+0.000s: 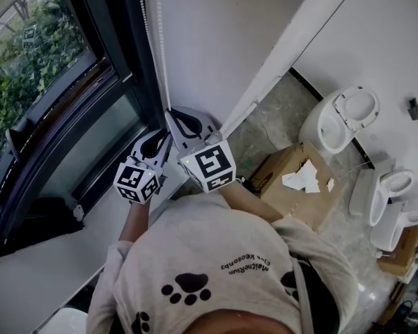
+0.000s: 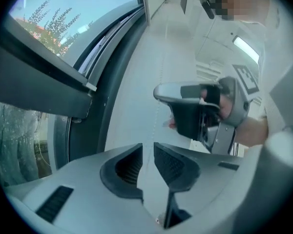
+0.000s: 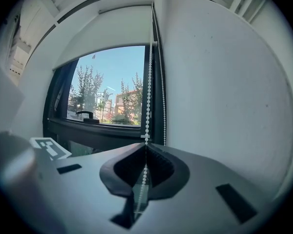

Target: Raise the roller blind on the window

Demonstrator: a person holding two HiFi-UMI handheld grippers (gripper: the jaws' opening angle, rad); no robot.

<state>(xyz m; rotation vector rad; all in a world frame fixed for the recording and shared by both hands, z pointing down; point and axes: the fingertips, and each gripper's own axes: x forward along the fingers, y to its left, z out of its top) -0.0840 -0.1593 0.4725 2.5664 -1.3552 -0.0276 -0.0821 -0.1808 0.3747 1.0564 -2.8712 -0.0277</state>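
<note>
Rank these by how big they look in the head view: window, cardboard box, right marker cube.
1. window
2. cardboard box
3. right marker cube, nearest the camera, so real size unsure.

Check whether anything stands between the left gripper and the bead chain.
Nothing visible does. The bead chain runs between the left gripper's open jaws; the right gripper is shut on it.

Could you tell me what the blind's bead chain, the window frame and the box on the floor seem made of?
Bead chain: likely white plastic, small smooth round beads. Window frame: dark, matt, metal or plastic; the look leaves it open. Box: brown cardboard, matt, with folded-open flaps.
</note>
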